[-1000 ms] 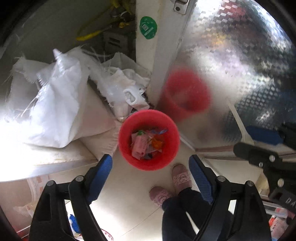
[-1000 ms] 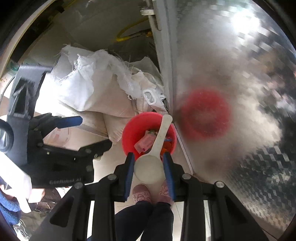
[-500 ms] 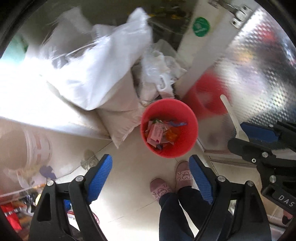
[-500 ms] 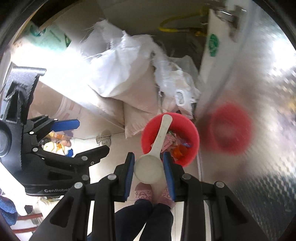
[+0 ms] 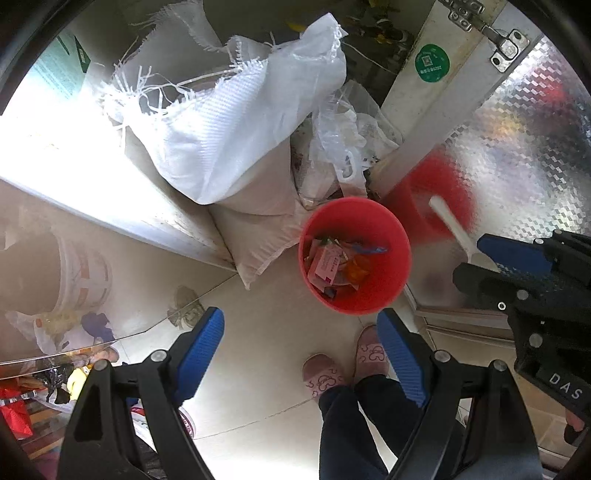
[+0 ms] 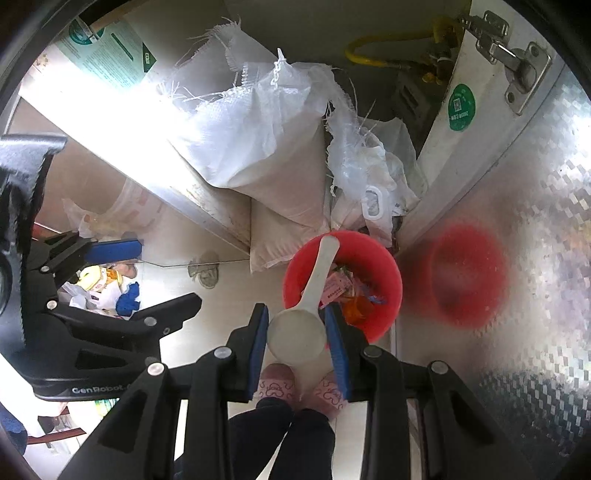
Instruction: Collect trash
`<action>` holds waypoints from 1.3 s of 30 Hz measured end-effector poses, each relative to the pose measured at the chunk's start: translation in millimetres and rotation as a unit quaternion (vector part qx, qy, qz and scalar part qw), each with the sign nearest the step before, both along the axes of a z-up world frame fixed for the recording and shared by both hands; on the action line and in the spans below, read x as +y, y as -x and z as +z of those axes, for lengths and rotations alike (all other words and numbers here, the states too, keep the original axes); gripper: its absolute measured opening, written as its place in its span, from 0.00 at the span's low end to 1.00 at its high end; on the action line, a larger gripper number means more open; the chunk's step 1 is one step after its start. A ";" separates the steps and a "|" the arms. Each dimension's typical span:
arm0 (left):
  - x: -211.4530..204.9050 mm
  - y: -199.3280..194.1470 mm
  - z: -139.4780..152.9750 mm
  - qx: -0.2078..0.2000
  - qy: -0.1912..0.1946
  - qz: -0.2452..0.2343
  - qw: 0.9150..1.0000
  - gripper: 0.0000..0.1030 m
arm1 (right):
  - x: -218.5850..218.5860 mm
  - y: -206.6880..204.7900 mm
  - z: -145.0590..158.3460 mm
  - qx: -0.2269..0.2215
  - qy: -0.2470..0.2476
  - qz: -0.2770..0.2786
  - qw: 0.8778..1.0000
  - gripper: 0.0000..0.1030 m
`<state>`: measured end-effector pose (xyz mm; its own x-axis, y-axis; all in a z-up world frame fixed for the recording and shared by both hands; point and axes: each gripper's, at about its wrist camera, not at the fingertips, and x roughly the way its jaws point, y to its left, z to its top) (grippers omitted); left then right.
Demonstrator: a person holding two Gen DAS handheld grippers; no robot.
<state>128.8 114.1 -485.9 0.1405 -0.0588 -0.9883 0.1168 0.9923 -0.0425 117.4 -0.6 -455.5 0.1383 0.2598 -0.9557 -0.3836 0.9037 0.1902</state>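
Now your right tool point(image 6: 297, 332) grips the white scoop point(image 6: 301, 325) by its bowl — handle over the red bin point(image 6: 384, 295); your left tool point(image 5: 299, 350) gapes wide, empty.

One red bin point(image 5: 354, 254) stands on the floor, with one white plastic scoop point(image 6: 310, 306) above it and two pink slippers point(image 5: 345, 363) just beside it. Two white woven sacks point(image 5: 236, 140) lie stacked behind the bin, and one green round sticker point(image 5: 431, 62) and two metal hinges point(image 5: 484, 33) mark the cabinet door.
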 end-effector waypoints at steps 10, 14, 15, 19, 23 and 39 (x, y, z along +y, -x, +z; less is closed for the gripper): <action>5.5 8.7 21.0 -0.003 0.008 0.008 1.000 0.81 | -0.6 7.9 17.9 -0.018 0.012 -0.005 1.000 0.41; 3.7 16.7 52.5 -0.016 0.008 0.005 1.000 0.81 | -2.7 14.2 47.5 -0.031 0.015 -0.017 0.999 0.43; 3.0 19.1 63.1 -0.019 0.008 0.005 1.000 0.81 | -3.2 15.9 57.1 -0.033 0.016 -0.021 0.999 0.43; -0.3 26.4 116.3 -0.038 0.013 0.004 0.999 0.81 | -6.0 25.6 111.7 -0.056 0.021 -0.039 0.997 0.43; -0.7 29.3 180.0 -0.074 0.023 -0.009 0.997 0.81 | -13.2 37.4 178.7 -0.098 0.029 -0.072 0.992 0.46; -38.9 37.2 356.9 -0.205 0.040 -0.085 0.974 0.81 | -69.8 85.6 341.3 -0.209 0.042 -0.207 0.955 0.62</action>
